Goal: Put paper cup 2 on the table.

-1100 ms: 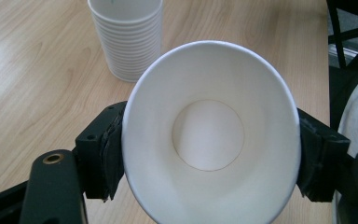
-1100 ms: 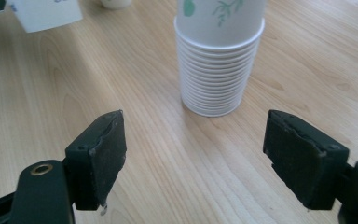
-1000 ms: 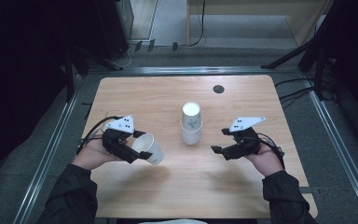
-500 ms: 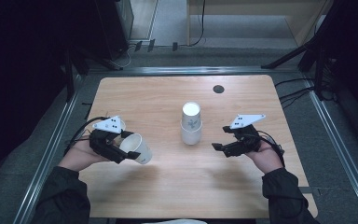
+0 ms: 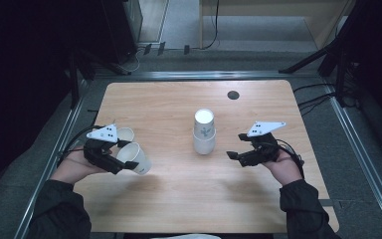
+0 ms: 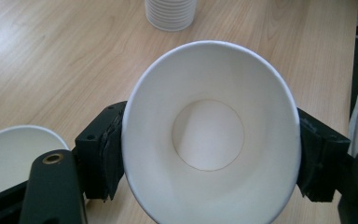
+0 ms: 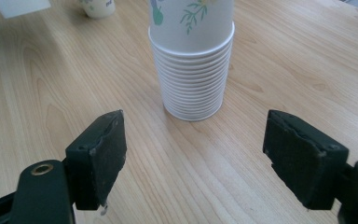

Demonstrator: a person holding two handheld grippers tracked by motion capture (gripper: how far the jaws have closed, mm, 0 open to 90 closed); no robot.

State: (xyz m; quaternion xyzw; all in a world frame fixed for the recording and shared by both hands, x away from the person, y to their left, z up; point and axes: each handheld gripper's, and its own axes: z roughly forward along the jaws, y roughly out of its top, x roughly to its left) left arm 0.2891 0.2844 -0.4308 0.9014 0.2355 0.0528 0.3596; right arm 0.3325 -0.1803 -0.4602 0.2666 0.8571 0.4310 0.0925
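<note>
My left gripper (image 5: pixel 128 162) is shut on a white paper cup (image 5: pixel 139 158) held on its side just above the table's left part. In the left gripper view the cup (image 6: pixel 209 135) faces me mouth first, its rim squeezed oval between the two black pads (image 6: pixel 109 154). A second white cup (image 5: pixel 126 133) stands upright right behind it, also at the lower left (image 6: pixel 14 154) of the left gripper view. An upside-down stack of cups (image 5: pixel 204 133) with a flower print stands mid-table. My right gripper (image 5: pixel 238 149) is open, right of the stack (image 7: pixel 193 60), with nothing between its jaws (image 7: pixel 205 154).
The wooden table (image 5: pixel 179 199) has a small black round hole (image 5: pixel 233 94) near its far edge. Metal rails (image 5: pixel 64 149) run along both sides, with cables on the dark floor beyond. The right gripper view catches the standing cup (image 7: pixel 98 7) far off at its top left.
My left gripper has carried the cup leftward, away from the stack, and the standing cup behind it has come into sight. The right gripper has stayed put.
</note>
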